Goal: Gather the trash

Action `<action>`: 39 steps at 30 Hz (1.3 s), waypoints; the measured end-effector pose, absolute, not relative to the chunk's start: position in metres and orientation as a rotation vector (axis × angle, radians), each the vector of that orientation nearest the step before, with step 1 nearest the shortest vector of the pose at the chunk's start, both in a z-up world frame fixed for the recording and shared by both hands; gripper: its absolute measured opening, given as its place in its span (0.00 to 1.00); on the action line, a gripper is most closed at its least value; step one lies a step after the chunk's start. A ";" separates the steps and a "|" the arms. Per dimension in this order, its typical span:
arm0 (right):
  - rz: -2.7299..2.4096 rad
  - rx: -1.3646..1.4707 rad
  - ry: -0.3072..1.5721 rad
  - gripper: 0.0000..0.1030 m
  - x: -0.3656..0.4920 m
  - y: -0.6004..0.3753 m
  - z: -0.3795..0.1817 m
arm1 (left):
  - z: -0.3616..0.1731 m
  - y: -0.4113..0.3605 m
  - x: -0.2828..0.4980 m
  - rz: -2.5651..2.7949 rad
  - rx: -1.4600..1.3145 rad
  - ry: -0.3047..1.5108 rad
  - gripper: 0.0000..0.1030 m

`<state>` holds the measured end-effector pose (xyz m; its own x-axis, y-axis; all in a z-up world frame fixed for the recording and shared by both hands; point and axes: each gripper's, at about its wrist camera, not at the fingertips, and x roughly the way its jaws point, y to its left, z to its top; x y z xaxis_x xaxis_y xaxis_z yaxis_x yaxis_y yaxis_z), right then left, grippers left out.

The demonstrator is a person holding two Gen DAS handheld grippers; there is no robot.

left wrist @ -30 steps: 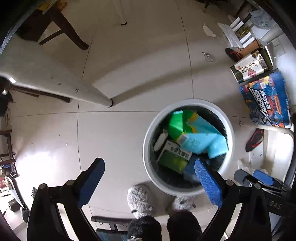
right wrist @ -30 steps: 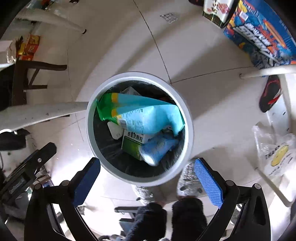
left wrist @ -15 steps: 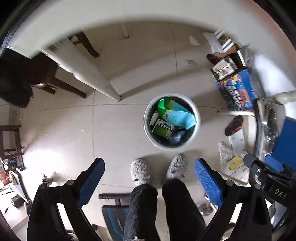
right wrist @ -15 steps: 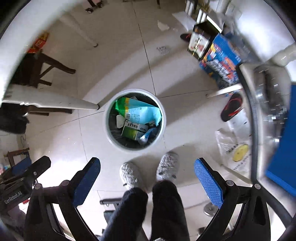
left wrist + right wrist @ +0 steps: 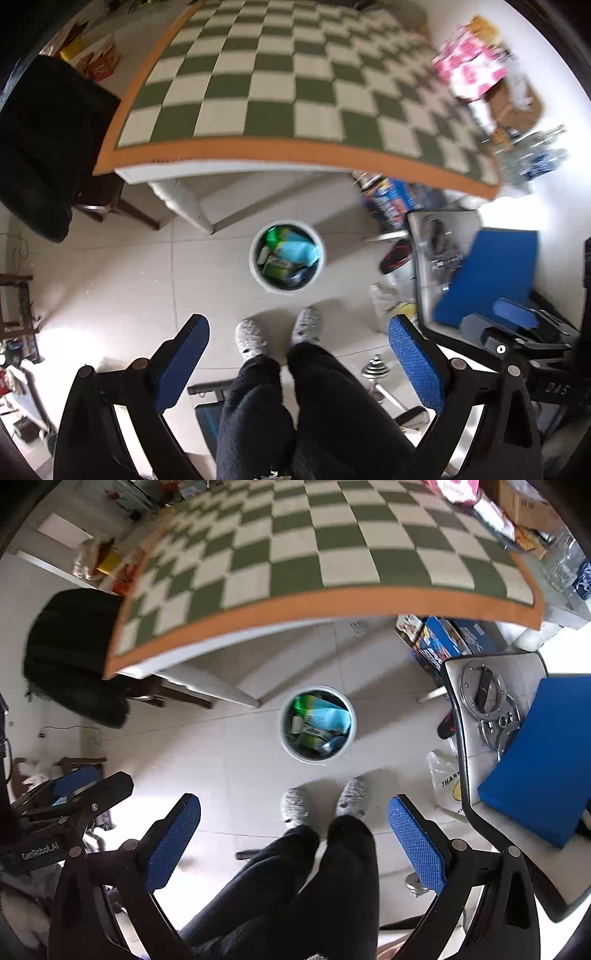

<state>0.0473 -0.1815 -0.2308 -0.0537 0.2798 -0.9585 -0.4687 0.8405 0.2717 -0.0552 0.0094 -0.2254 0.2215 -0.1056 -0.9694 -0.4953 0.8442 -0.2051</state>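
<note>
A white round trash bin [image 5: 255, 271] stands on the tiled floor below the table edge, holding green and light-blue packages [image 5: 295, 251]. It also shows in the right wrist view [image 5: 285, 746]. My left gripper [image 5: 297, 354] is open and empty, high above the floor. My right gripper [image 5: 293, 830] is open and empty at about the same height. The left gripper's body shows at the left of the right wrist view [image 5: 66, 805]; the right gripper's body shows at the right of the left wrist view [image 5: 517, 332].
A table with a green-and-white checkered cloth [image 5: 280, 88] fills the top, with pink packaging [image 5: 467, 70] and bottles [image 5: 532, 158] at its right. A black chair [image 5: 44, 147] stands left. A stool with metal parts and a blue pad [image 5: 517, 738] stands right. The person's legs and grey slippers [image 5: 280, 332] are below.
Both grippers have risen far up from just above the bin; the bin now looks small and the tabletop has come into view. Both stay open and empty.
</note>
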 end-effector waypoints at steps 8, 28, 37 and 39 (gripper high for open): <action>0.693 -0.086 1.464 0.99 0.034 -0.200 -0.139 | -0.156 0.012 -0.076 0.215 -0.623 1.234 0.97; 0.810 -0.036 1.450 1.00 0.014 -0.194 -0.075 | -0.107 0.021 -0.103 0.152 -0.700 1.139 1.00; 0.833 -0.050 1.465 1.00 0.017 -0.193 -0.070 | -0.104 0.024 -0.103 0.160 -0.681 1.135 1.00; 0.833 -0.052 1.464 1.00 0.018 -0.192 -0.071 | -0.104 0.024 -0.103 0.161 -0.680 1.134 1.00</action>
